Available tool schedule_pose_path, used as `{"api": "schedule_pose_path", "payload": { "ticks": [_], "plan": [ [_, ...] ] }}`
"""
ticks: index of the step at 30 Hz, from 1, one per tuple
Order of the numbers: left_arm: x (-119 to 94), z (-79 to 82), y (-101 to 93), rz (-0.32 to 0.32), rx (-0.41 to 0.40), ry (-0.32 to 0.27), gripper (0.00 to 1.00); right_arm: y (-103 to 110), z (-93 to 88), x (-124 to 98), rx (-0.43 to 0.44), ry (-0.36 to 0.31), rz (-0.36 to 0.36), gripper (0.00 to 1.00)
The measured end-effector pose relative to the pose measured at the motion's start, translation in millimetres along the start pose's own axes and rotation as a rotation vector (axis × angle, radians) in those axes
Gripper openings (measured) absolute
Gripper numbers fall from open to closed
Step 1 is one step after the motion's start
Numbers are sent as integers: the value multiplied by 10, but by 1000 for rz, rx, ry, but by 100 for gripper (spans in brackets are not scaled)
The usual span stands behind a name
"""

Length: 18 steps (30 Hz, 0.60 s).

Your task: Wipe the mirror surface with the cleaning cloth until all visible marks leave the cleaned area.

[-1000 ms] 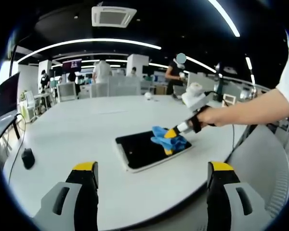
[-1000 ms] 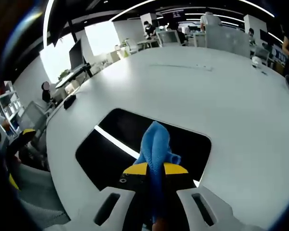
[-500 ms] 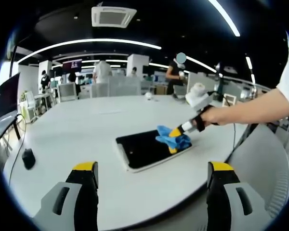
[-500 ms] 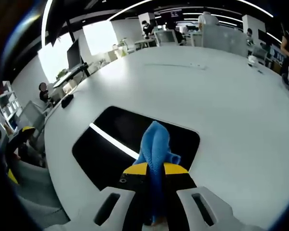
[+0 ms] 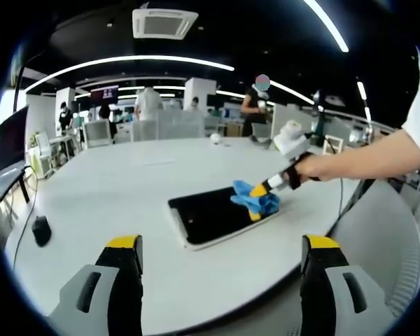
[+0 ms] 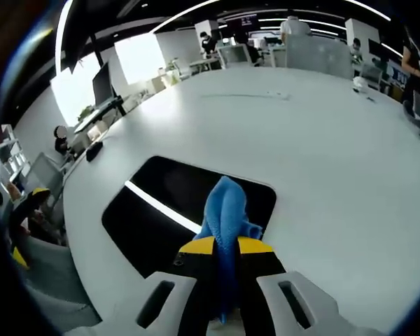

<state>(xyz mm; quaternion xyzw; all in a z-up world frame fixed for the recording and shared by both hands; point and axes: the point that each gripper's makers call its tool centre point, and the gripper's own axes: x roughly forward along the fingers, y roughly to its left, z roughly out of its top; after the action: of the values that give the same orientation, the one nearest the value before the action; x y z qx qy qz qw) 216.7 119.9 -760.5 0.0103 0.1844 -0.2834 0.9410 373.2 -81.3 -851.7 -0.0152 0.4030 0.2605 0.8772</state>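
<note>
Right tongs (image 6: 226,246) clamp the blue cloth (image 6: 226,210) against the mirror (image 6: 171,210) on the white bench (image 6: 322,154); left tongs (image 5: 220,245) gape, holding nothing (no legible writing).

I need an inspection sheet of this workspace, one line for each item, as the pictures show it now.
Surface: large white round table, mostly bare.
Job's things: dark rectangular mirror lying flat; blue cleaning cloth on its far corner.
Clutter: black computer mouse near the table edge.
Grippers: right gripper shut on the cloth; left gripper open, held back from the mirror.
Cables: thin cable by the mouse.
Surroundings: open office, standing people, monitors, ceiling lights.
</note>
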Motion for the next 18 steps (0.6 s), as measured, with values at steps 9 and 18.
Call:
{"api": "schedule_pose_path", "payload": {
  "ticks": [9,18],
  "plan": [
    [0,-3,-7,1,1,2,94,-84,-37,-59,12,-4,-14,5],
    [5,1,-11,-1,1,1,94,-181,-81,-108,42,-6,-24,5]
  ]
}}
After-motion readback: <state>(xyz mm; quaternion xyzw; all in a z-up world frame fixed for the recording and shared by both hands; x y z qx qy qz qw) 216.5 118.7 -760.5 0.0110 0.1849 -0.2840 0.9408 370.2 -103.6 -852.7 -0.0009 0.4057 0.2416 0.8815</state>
